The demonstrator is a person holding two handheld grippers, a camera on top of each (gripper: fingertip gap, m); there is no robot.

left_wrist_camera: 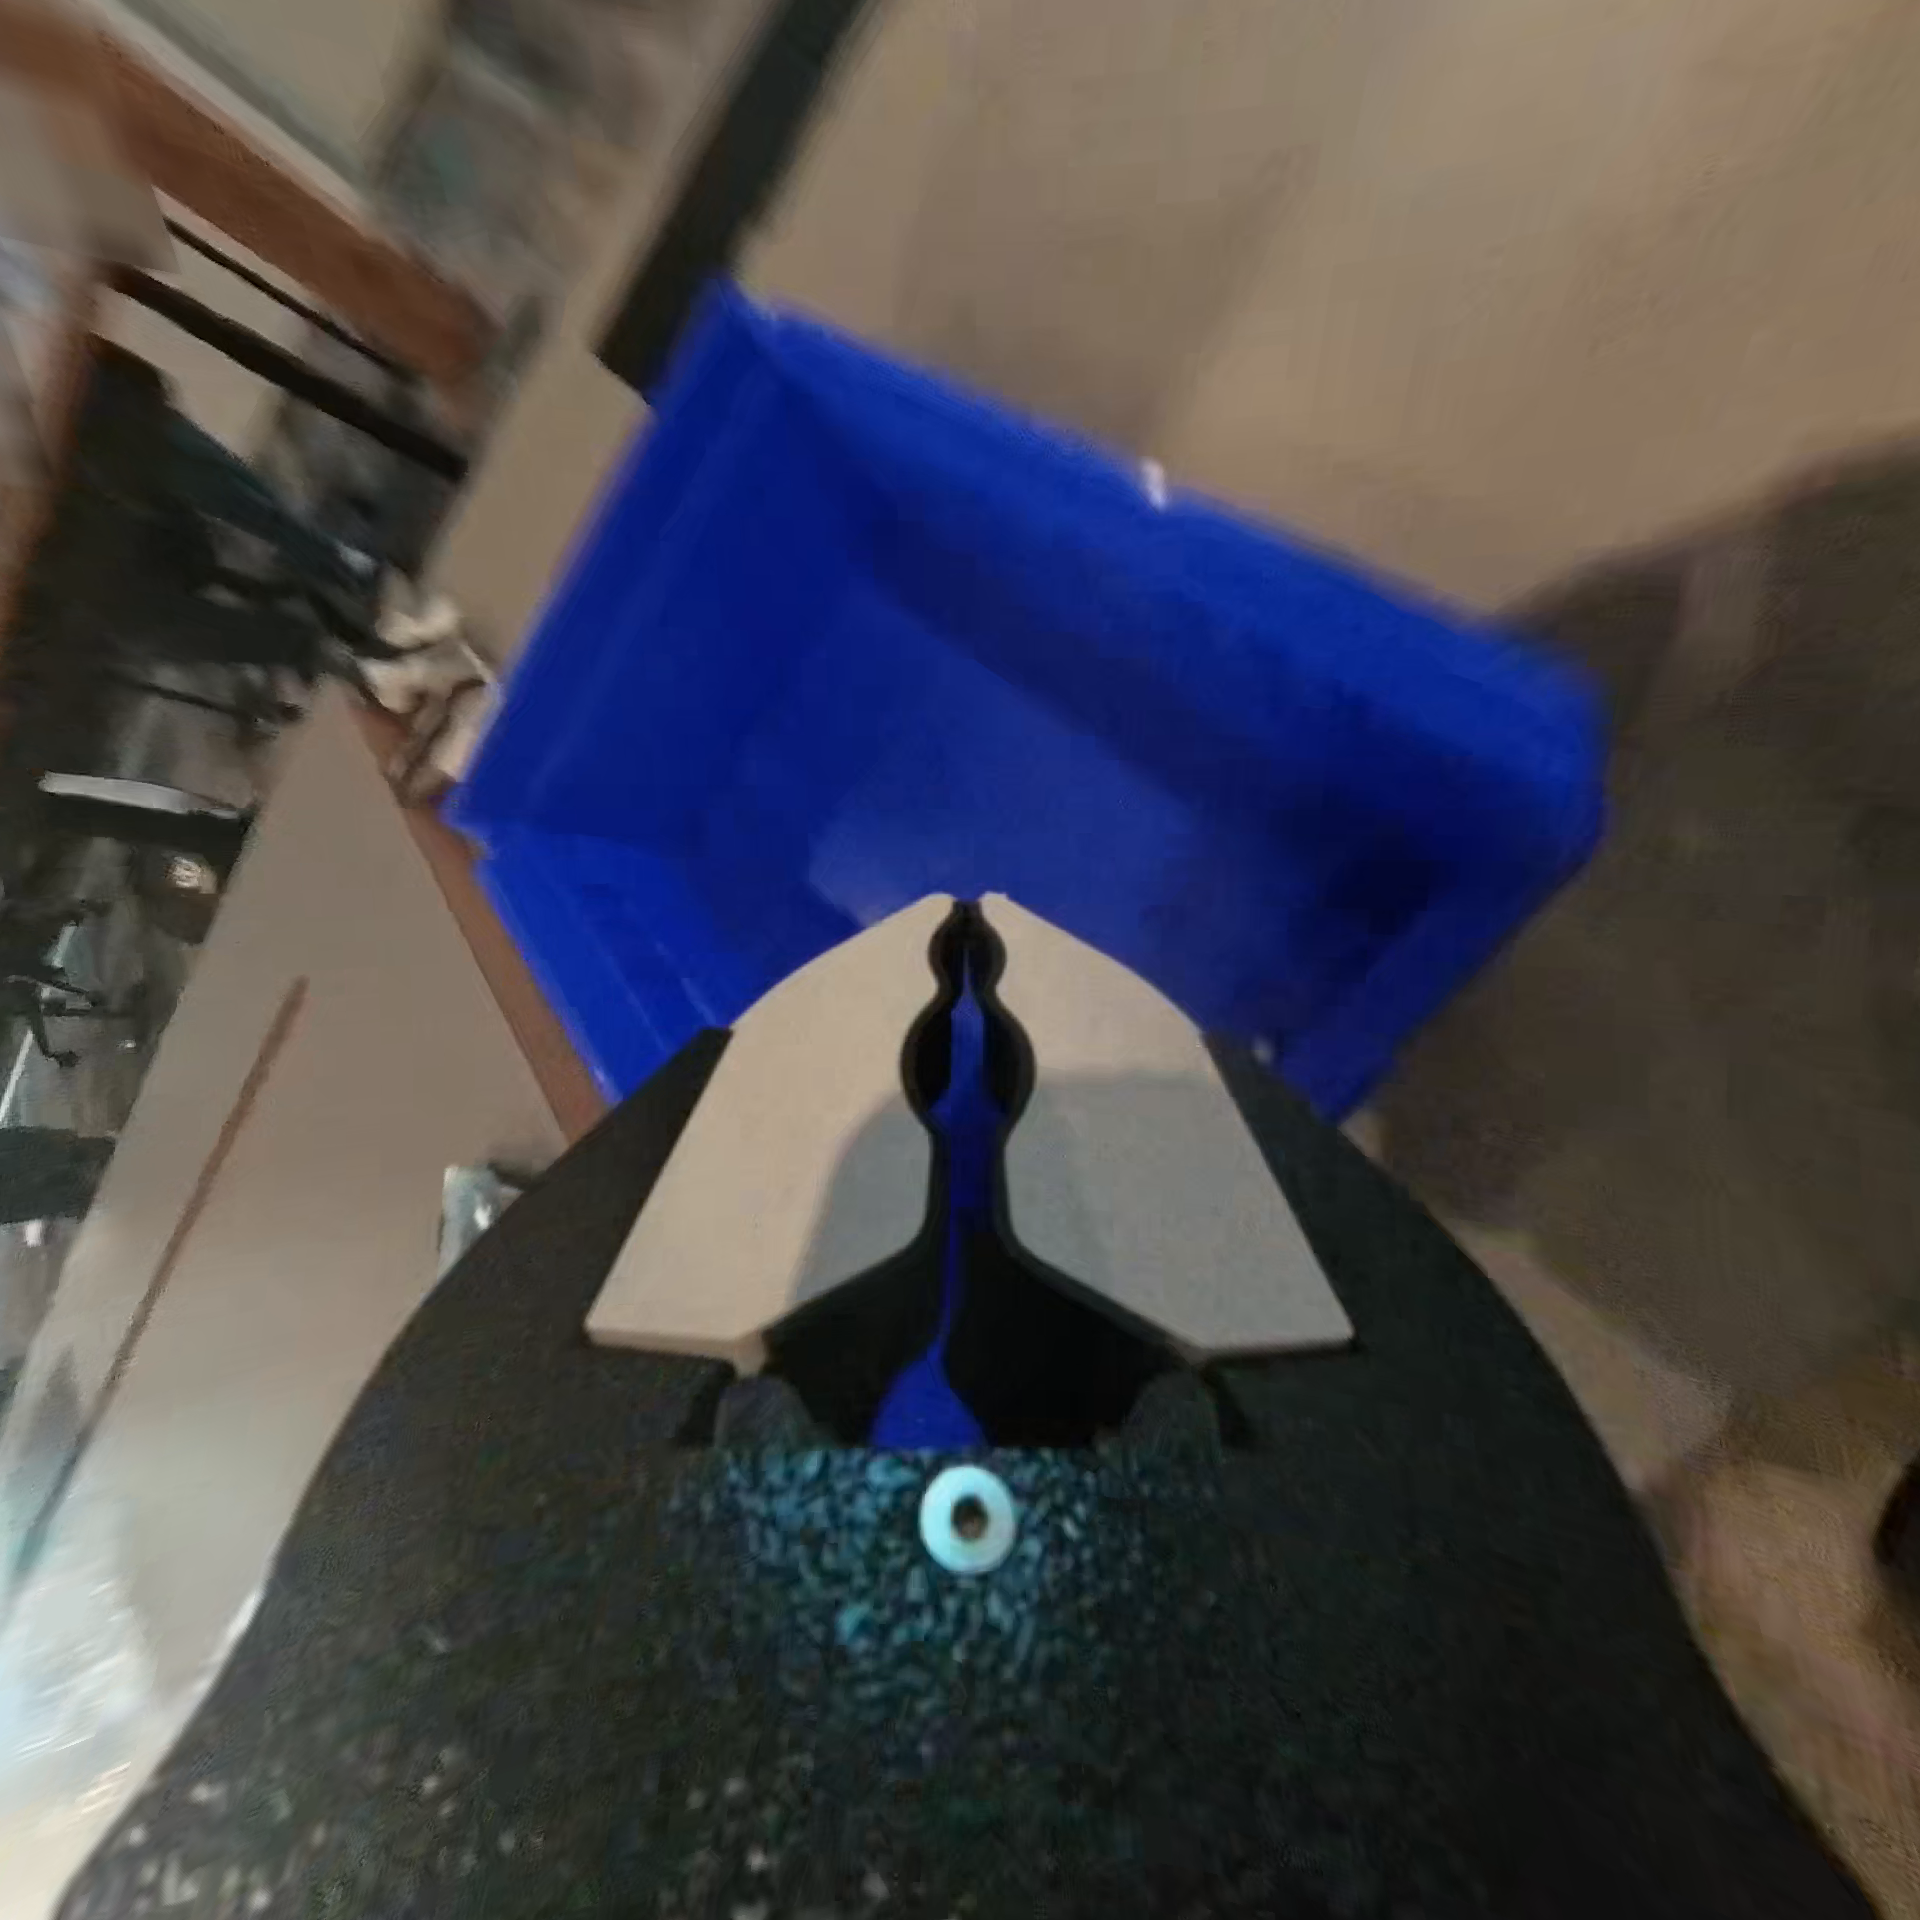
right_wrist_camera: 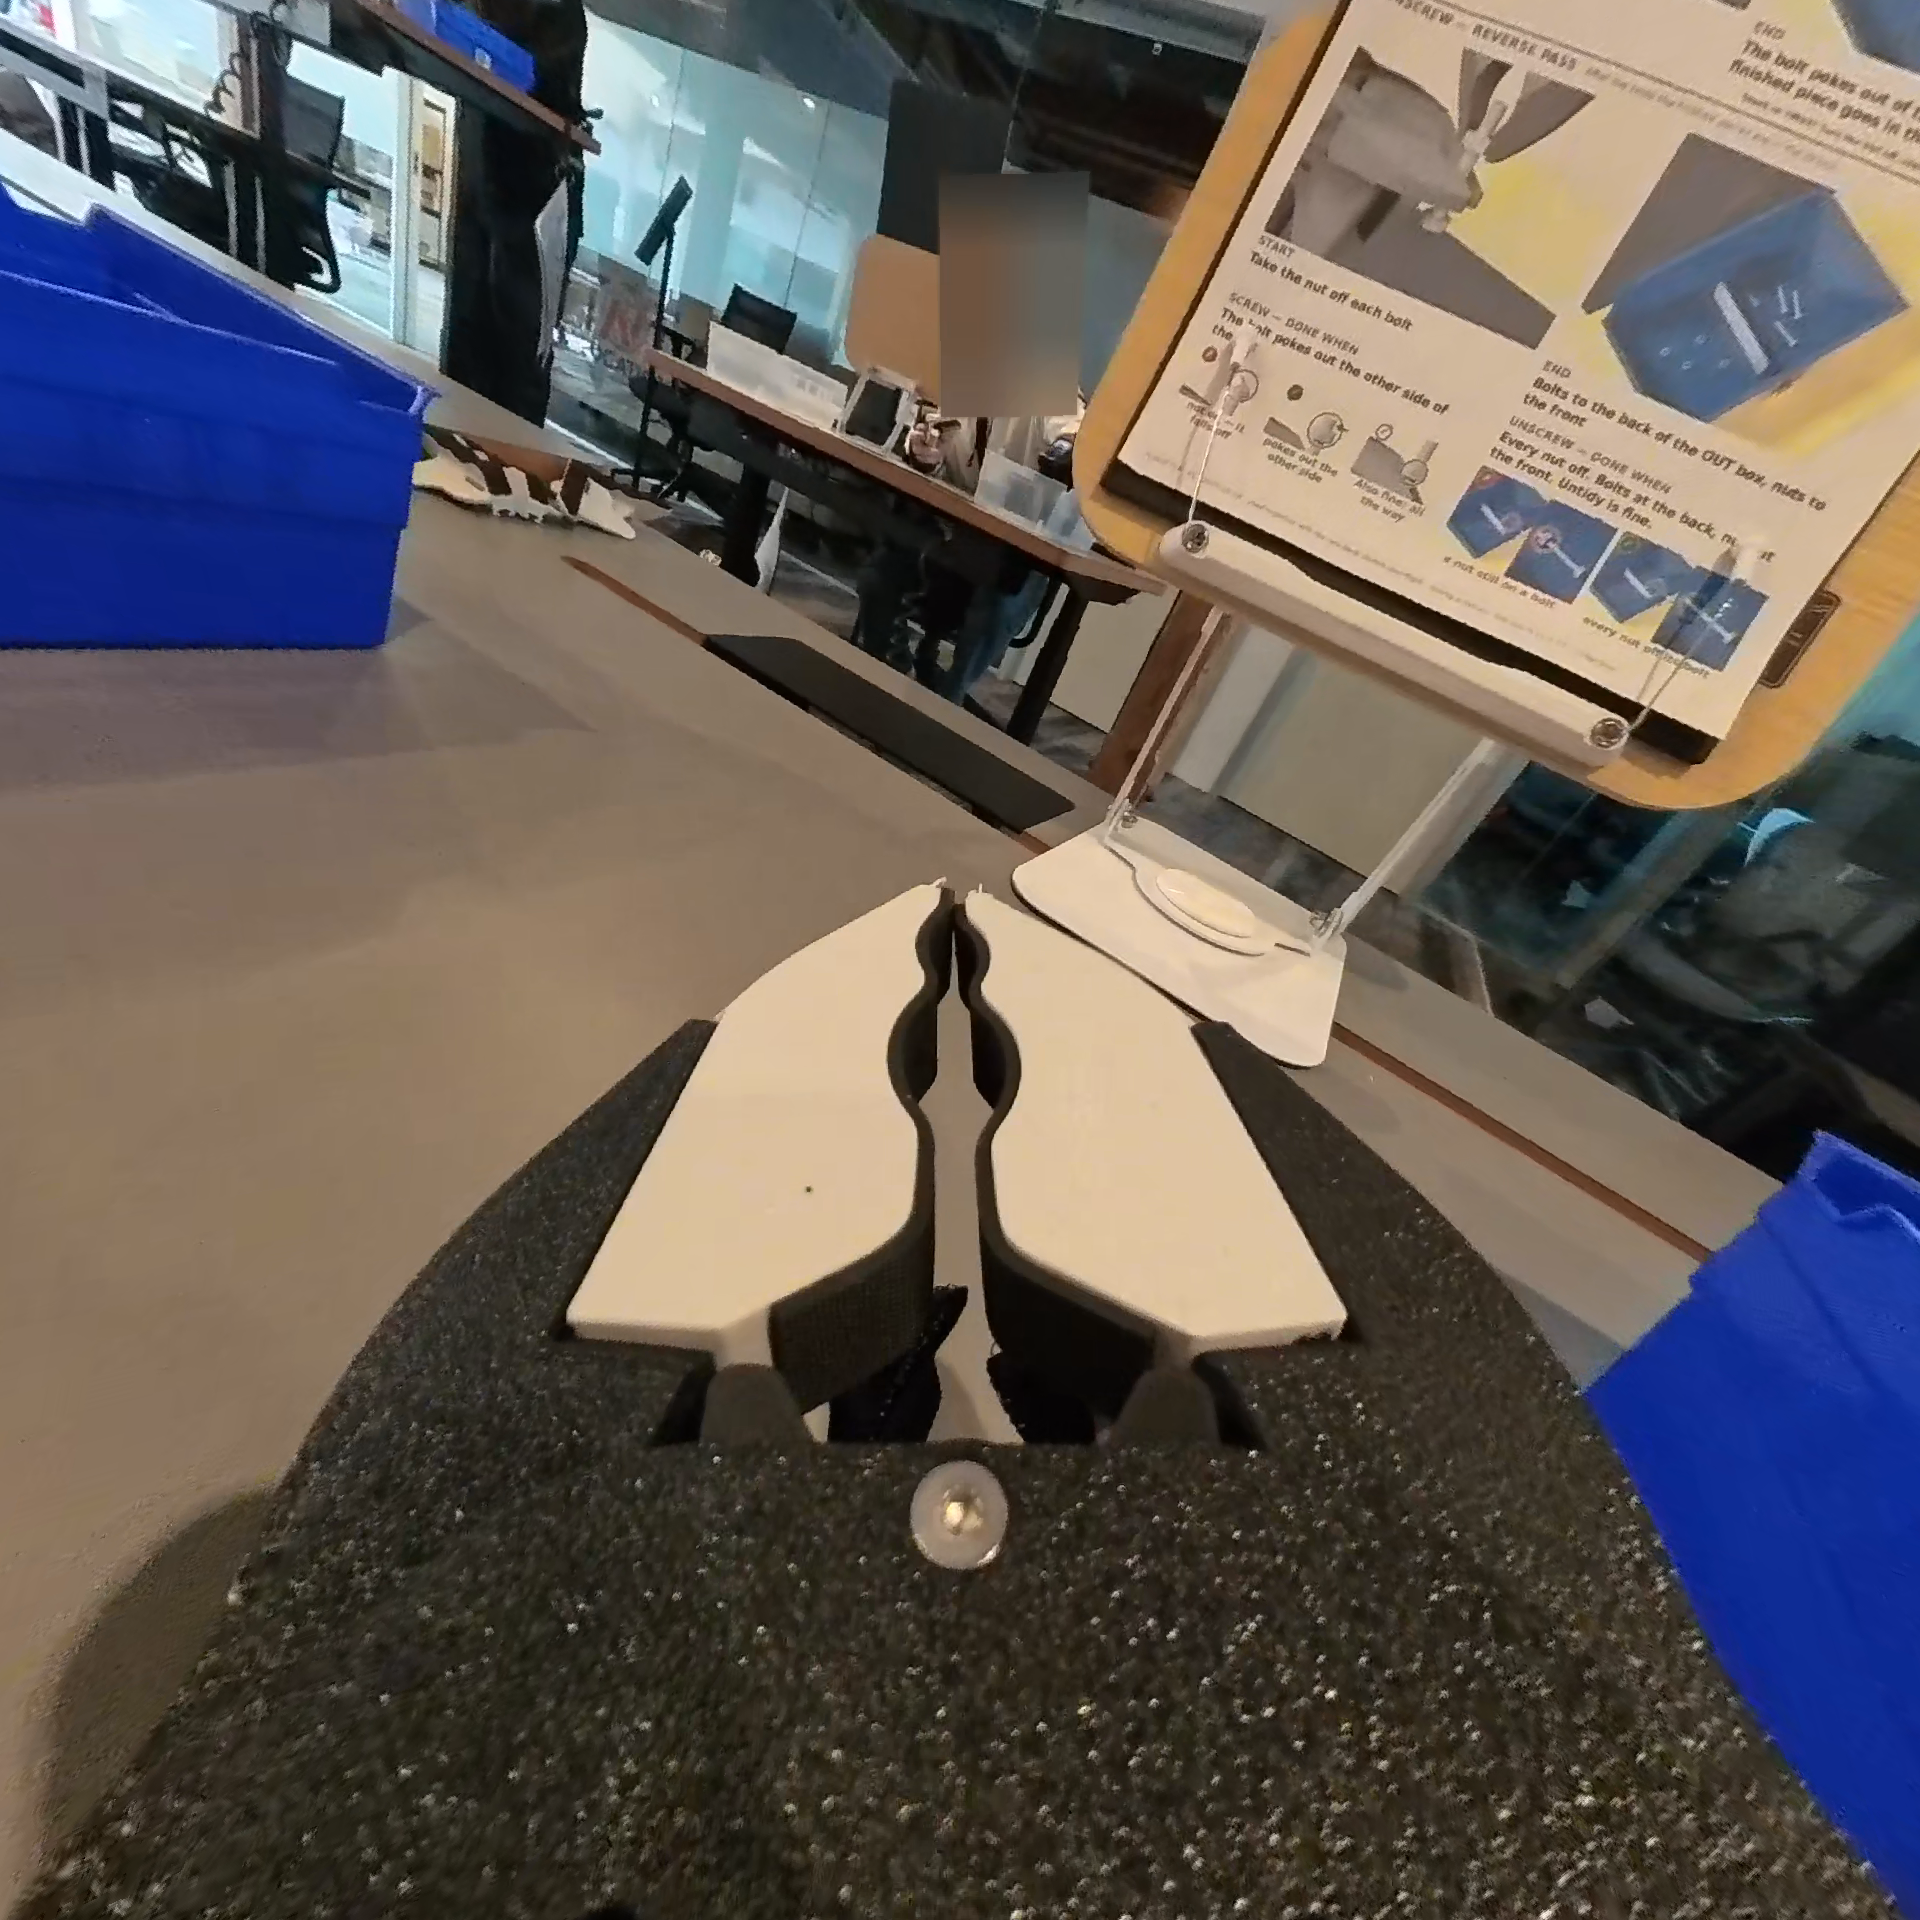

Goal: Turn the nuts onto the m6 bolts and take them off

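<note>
Blue bin (left_wrist_camera: 997, 665) beyond closed, empty left hand-held gripper (left_wrist_camera: 967, 906).

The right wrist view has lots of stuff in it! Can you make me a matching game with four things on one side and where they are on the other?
Things:
1. stacked blue bins
2. instruction board
3. white stand base
4. right gripper

Places:
A. upper right, held up on a stand
B. bottom middle, fingertips almost touching, nothing between them
C. far left on the grey table
D. on the table just right of the fingertips

Pairs: 1-C, 2-A, 3-D, 4-B
</note>
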